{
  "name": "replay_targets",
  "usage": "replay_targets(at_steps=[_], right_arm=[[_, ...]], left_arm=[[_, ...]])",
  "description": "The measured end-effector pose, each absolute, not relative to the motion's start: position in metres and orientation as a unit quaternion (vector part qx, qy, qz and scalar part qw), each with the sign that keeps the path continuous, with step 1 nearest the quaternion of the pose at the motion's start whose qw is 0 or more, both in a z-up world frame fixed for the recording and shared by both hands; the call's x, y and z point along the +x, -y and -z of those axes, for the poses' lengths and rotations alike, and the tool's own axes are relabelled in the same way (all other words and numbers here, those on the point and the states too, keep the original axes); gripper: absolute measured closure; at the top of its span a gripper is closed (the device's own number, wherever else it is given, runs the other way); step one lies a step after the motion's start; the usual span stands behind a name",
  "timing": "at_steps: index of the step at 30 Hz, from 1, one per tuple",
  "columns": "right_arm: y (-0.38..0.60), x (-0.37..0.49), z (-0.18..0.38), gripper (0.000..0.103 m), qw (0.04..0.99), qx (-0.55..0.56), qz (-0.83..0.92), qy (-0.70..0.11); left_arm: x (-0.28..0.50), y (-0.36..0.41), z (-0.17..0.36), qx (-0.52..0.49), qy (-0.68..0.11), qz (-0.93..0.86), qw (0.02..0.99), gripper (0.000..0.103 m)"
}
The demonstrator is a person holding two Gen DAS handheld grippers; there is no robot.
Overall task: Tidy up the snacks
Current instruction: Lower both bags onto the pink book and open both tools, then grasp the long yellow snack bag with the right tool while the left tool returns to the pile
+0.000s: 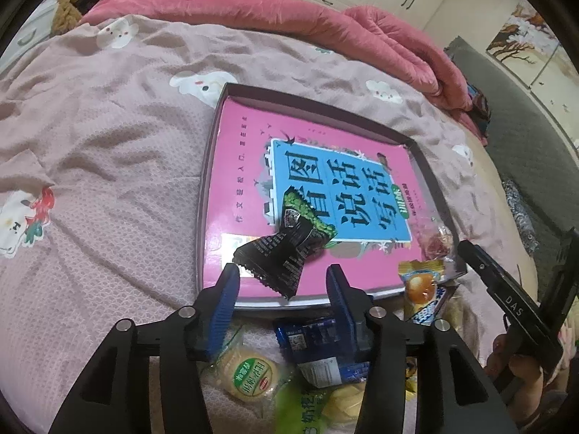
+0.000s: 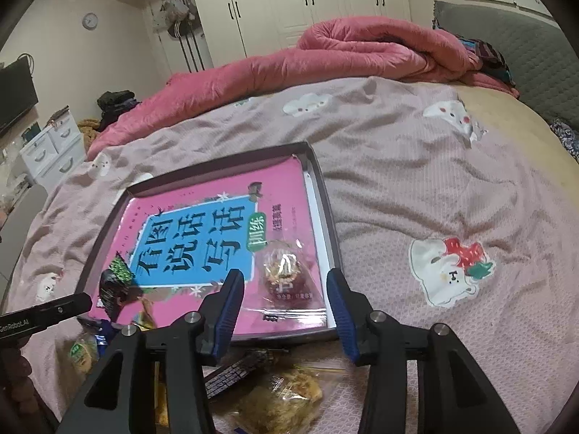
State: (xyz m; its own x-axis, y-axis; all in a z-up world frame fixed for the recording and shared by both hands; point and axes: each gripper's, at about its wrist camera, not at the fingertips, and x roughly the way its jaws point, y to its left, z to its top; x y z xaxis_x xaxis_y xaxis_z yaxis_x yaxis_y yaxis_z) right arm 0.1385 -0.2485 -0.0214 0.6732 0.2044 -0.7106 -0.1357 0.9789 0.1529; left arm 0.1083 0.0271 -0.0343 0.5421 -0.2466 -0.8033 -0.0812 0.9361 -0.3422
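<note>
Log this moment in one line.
left tool: open | right tool: open | black-green snack, clear-wrapped snack: in tray

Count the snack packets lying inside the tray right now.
2: a black-and-green packet at the tray's near-left corner and a clear-wrapped red snack at its near-right. Others may be hidden.

Black left gripper (image 1: 282, 282), right gripper (image 2: 286, 285); blue ribbed pads, silver screws
</note>
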Motion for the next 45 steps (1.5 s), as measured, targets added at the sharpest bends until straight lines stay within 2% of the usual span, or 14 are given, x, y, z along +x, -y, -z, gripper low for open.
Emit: replay_targets(at_steps=[16, 33, 45], right_arm=[[0.245, 0.120, 0.000, 0.048, 0.921, 0.043, -0.117, -0.369], [0.230, 0.098, -0.021, 0.042, 0.925, 0.037, -0.153, -0.347], [0.223, 0.088, -0.026, 0.041, 0.922, 0.033, -0.168, -0.347]], left_arm=[[0.090, -0.038, 0.016, -0.179, -0.453, 0.051, 0.872, 0.032], [0.069, -0.037, -0.002, -0.162, -0.431, 0.060, 0.886, 0.027], [0.061, -0.039, -0.001, -0.162, -0.440, 0.062, 0.881, 0.025]])
